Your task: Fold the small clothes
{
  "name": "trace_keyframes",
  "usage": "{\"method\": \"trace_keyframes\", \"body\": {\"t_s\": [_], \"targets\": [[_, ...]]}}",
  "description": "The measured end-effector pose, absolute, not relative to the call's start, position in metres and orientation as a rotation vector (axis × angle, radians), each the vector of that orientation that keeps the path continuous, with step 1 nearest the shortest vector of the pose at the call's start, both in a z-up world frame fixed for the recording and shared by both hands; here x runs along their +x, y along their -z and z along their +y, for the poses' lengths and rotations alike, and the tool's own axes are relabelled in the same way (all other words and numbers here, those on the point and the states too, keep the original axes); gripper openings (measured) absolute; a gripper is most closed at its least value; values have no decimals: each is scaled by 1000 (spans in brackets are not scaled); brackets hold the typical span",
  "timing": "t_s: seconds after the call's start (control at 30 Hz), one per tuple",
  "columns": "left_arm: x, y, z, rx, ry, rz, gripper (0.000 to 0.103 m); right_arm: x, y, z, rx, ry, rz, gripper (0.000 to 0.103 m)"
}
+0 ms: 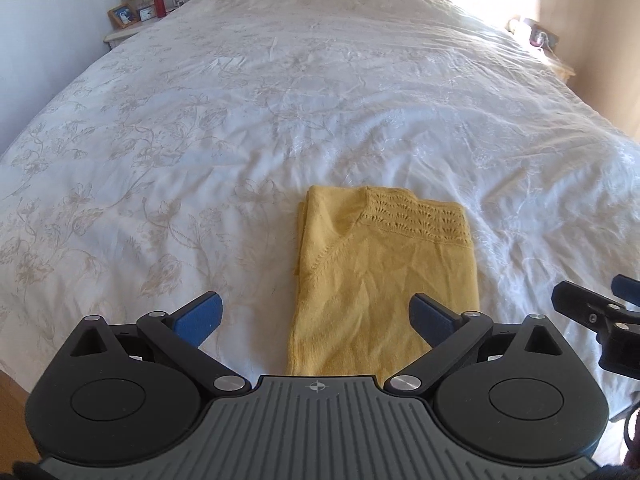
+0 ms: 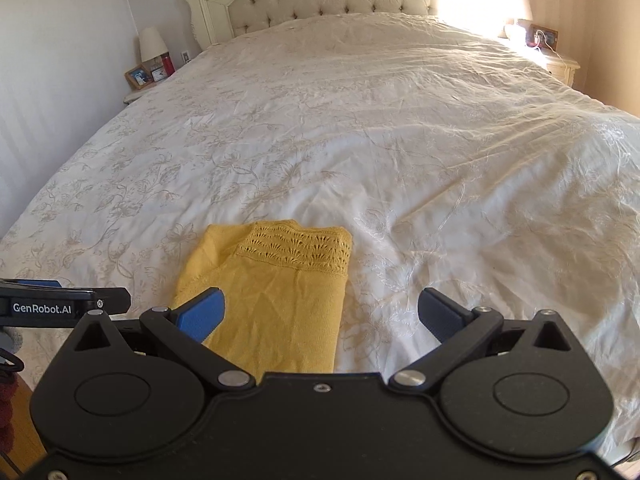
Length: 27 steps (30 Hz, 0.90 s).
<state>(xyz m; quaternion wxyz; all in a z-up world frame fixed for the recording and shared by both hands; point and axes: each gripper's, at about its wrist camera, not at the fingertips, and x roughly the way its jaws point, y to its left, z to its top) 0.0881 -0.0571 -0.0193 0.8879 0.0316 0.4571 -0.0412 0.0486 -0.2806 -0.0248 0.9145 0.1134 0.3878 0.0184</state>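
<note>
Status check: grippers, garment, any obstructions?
Left gripper open, right gripper open, both empty. Yellow knit folded flat on bed. Nothing in the way.

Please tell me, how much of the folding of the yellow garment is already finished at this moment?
Done, as it looks: the yellow knit garment lies on the white bedspread as a narrow folded rectangle, lace trim on top. In hand: nothing; the left claw and right claw are both open above it and hold no cloth. Left: perhaps one more fold across; no other clothes are visible.
</note>
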Motion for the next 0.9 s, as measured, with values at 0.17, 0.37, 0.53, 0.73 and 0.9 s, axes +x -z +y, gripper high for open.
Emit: {"method": "trace_keyframes", "body": {"t_s": [0.17,0.37,0.53,0.73,0.9], "targets": [[72,15,-55,133,46,937,101,38,24,-274,291,-23,841,102],[51,12,-41,114,68,959,101,20,16,-256,277,23,839,102],[33,10,-29,72,74,979,100,5,8,-237,206,6,850,102],[16,9,-21,66,76,990,100,-10,9,-224,184,43,903,102],[5,7,-14,62,69,991,100,-27,5,-220,183,60,904,102]]}}
